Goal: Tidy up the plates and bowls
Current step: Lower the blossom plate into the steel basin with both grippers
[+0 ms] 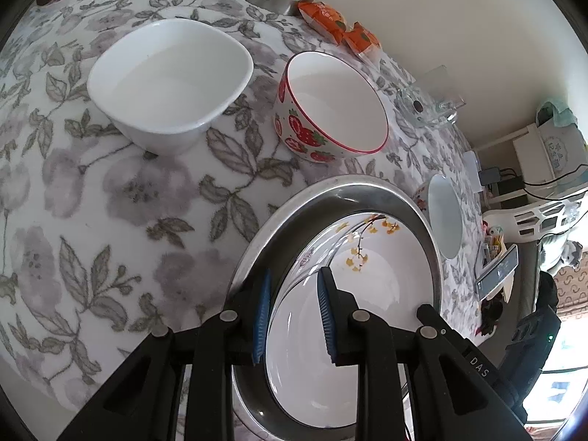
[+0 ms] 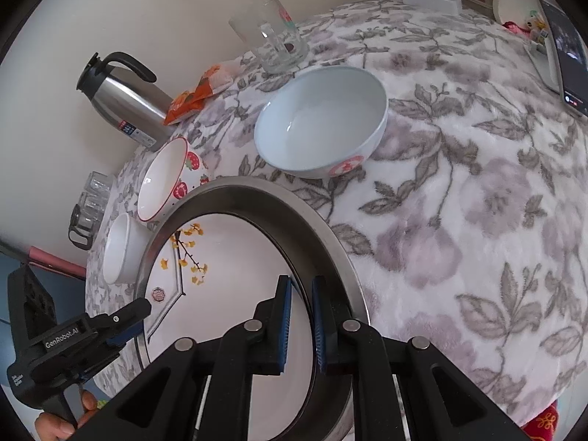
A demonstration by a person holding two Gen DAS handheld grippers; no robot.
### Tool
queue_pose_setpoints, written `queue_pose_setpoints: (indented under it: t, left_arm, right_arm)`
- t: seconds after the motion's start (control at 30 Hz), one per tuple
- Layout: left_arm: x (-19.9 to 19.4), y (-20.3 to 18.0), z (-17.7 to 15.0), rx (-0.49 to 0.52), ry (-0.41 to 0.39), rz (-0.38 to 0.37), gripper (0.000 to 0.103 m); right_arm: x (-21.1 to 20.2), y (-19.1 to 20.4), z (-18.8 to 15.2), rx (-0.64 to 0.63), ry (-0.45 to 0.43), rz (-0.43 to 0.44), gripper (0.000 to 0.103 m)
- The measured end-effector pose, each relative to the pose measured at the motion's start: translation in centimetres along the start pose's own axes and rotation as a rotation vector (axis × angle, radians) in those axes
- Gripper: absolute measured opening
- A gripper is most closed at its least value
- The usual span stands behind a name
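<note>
A round steel dish (image 1: pixel 332 189) sits on the flowered tablecloth and holds a white plate with yellow ginkgo leaves (image 1: pixel 371 283). My left gripper (image 1: pixel 294 275) is shut on the dish's near rim, one blue pad outside and one inside. My right gripper (image 2: pixel 301 281) is shut on the opposite rim of the steel dish (image 2: pixel 257 189), above the ginkgo plate (image 2: pixel 235 257). Behind the dish stand a white square bowl (image 1: pixel 169 81), a strawberry bowl (image 1: pixel 330 106) and a pale round bowl (image 2: pixel 319 121). A hand holds the left gripper (image 2: pixel 143 307) at the lower left of the right wrist view.
Near the wall are a steel thermos jug (image 2: pixel 121 99), orange snack packets (image 2: pixel 191 99) and a glass mug (image 2: pixel 272 40). Small glass cups (image 2: pixel 90 205) stand at the table's left end. A phone (image 2: pixel 566 55) and a power strip (image 2: pixel 430 0) lie at the far right.
</note>
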State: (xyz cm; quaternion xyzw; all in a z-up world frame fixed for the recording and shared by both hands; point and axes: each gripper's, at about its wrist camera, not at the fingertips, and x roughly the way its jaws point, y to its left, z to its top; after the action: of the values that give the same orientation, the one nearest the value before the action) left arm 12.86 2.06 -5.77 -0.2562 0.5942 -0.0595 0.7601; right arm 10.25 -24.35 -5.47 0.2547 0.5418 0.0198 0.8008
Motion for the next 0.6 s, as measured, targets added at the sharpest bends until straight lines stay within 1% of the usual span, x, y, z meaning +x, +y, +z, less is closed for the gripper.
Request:
queue_pose_setpoints:
  t: [0.57, 0.6]
  left_arm:
    - [0.04, -0.12, 0.05, 0.001, -0.003, 0.012, 0.025]
    - [0.04, -0.12, 0.06, 0.0, -0.003, 0.012, 0.026]
  right_arm:
    - [0.22, -0.06, -0.04, -0.002, 0.016, 0.005, 0.013]
    - [0.21, -0.08, -0.02, -0.003, 0.018, 0.007, 0.013]
